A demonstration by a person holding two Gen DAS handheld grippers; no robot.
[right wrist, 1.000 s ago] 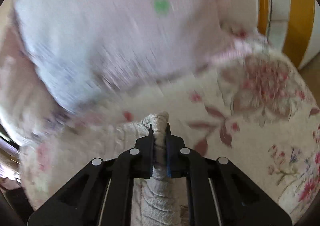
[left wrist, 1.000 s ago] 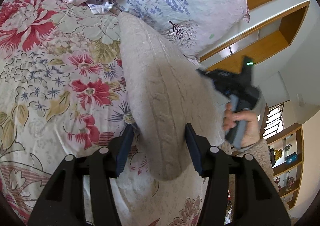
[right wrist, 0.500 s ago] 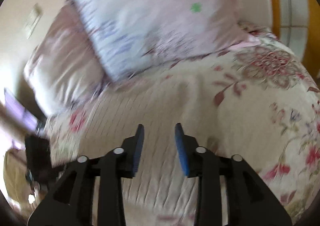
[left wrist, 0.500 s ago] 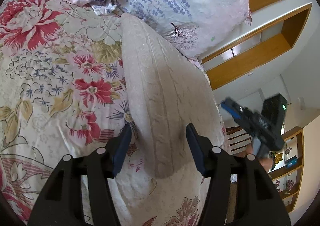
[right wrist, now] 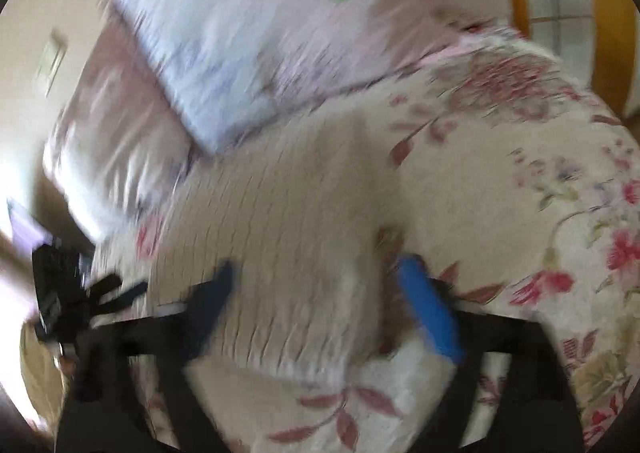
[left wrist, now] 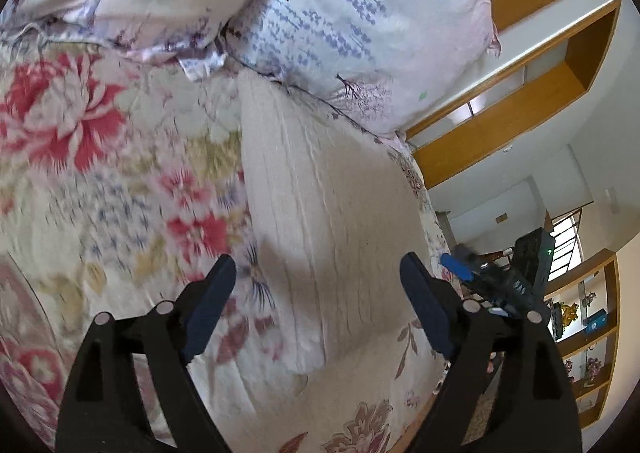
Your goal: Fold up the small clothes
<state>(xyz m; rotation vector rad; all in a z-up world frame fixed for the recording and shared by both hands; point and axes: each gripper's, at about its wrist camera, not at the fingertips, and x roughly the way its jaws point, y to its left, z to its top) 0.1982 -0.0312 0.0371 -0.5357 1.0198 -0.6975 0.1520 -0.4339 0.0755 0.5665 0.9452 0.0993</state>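
A cream knitted garment (left wrist: 320, 205) lies flat on the floral bedspread (left wrist: 100, 181), folded into a long strip running from the pillows toward me. My left gripper (left wrist: 316, 293) is open and empty, its fingers astride the strip's near end, above it. The right gripper (left wrist: 492, 273) shows at the right beyond the bed edge. In the blurred right wrist view the garment (right wrist: 288, 221) lies below my right gripper (right wrist: 320, 305), which is open and empty. The left gripper (right wrist: 80, 293) shows at the left.
Two pillows (left wrist: 360, 25) lie at the head of the bed, touching the garment's far end. The bed edge runs along the right (left wrist: 432, 237). Wooden shelving (left wrist: 520, 121) and a display shelf (left wrist: 592, 317) stand beyond it.
My right gripper let go of the garment, opened and drew back off the bed's side. The garment dropped flat onto the bedspread. My left gripper opened wider and pulled back a little.
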